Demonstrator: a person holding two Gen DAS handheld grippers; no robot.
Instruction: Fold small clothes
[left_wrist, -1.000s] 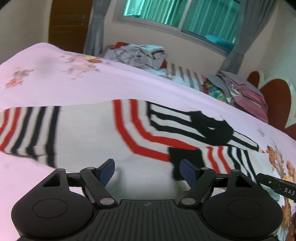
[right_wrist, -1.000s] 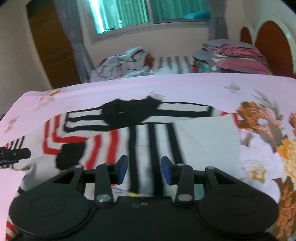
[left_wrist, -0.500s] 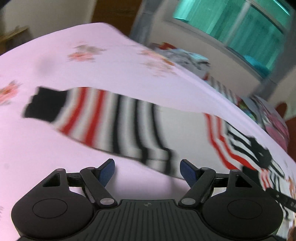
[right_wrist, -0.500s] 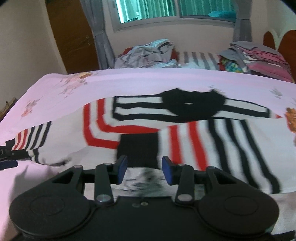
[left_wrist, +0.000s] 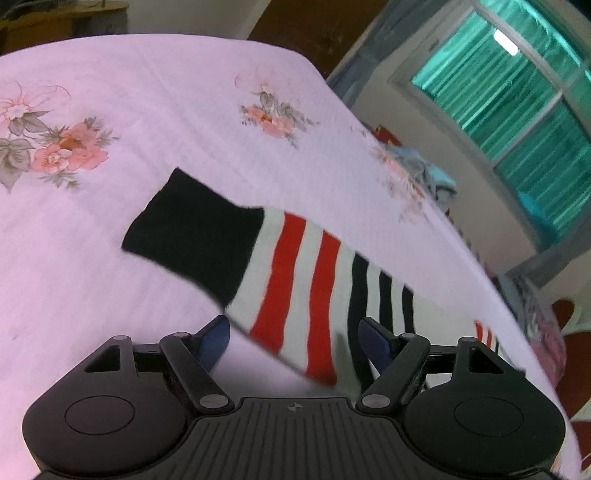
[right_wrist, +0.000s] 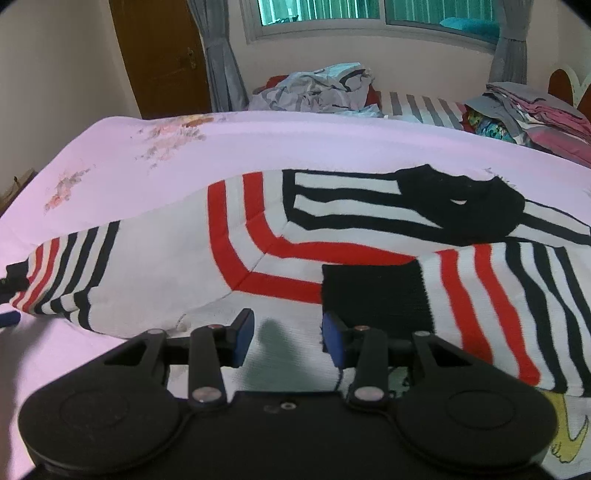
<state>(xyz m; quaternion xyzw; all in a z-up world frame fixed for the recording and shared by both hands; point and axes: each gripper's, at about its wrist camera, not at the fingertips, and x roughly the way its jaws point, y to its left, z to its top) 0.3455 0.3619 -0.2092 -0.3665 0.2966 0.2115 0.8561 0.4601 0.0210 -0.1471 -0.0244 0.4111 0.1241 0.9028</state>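
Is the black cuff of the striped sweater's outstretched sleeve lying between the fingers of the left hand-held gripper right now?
No, the black cuff lies on the pink floral bedsheet beyond the left hand-held gripper, whose fingers flank the red-and-white striped part.

I saw the sweater (right_wrist: 258, 258) spread flat on the bedsheet (right_wrist: 129, 155), its left sleeve (left_wrist: 258, 258) stretched out leftward, its right sleeve (right_wrist: 480, 295) folded across the body, with a clothes heap (right_wrist: 317, 92) behind it.

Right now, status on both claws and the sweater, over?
Left claw open, jaws just narrowed around the outstretched sleeve. Right claw open, empty, over the sweater. One sleeve folded in. Nothing in the way.
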